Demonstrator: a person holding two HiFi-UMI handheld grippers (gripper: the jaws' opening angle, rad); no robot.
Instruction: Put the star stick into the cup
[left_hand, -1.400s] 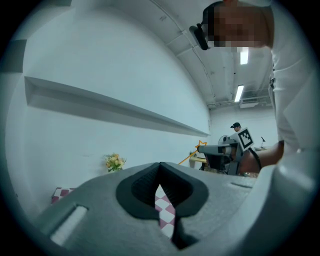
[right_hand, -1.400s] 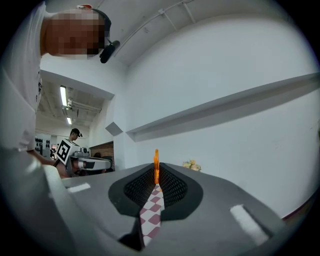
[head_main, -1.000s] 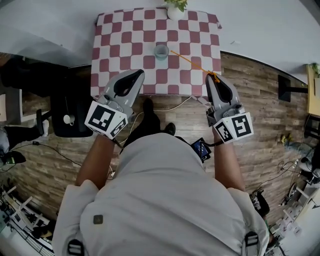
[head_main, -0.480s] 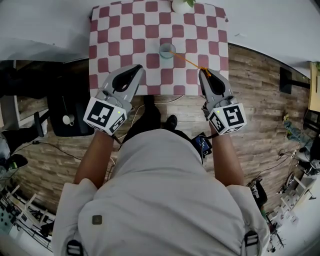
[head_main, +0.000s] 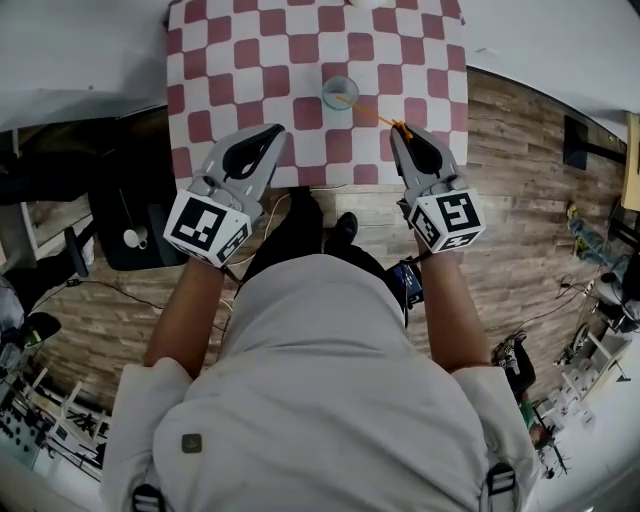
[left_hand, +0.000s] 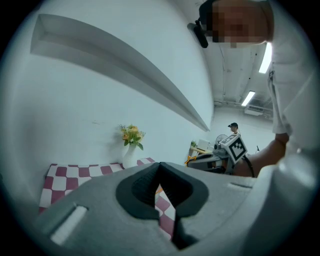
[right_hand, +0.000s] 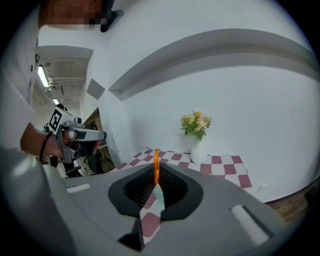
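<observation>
1. Head view: the right tongs (head_main: 399, 128) are clamped on the near end of the star stick (head_main: 368, 112). The stick slants up and left across the checked desk (head_main: 230, 60) to the cup (head_main: 339, 92) in the upper middle of the frame. Its far tip lies at the cup's rim, and we cannot tell whether it is inside. The left tongs (head_main: 274, 131) hang over the desk's near edge at left, well apart from the cup.
2. Left gripper view: these tongs (left_hand: 159, 167) are together with nothing between them. We judge they have no part in this step, so we would leave them clear of the cup.
3. Right gripper view: the orange stick (right_hand: 156, 167) stands pinched between the pads, with a vase (right_hand: 199, 152) of flowers beyond. To do this well, we tilt the stick steeper and lower its tip inside the rim. We part the tongs only once the cup wall bears it, since a long stick may lever a light cup over.
</observation>
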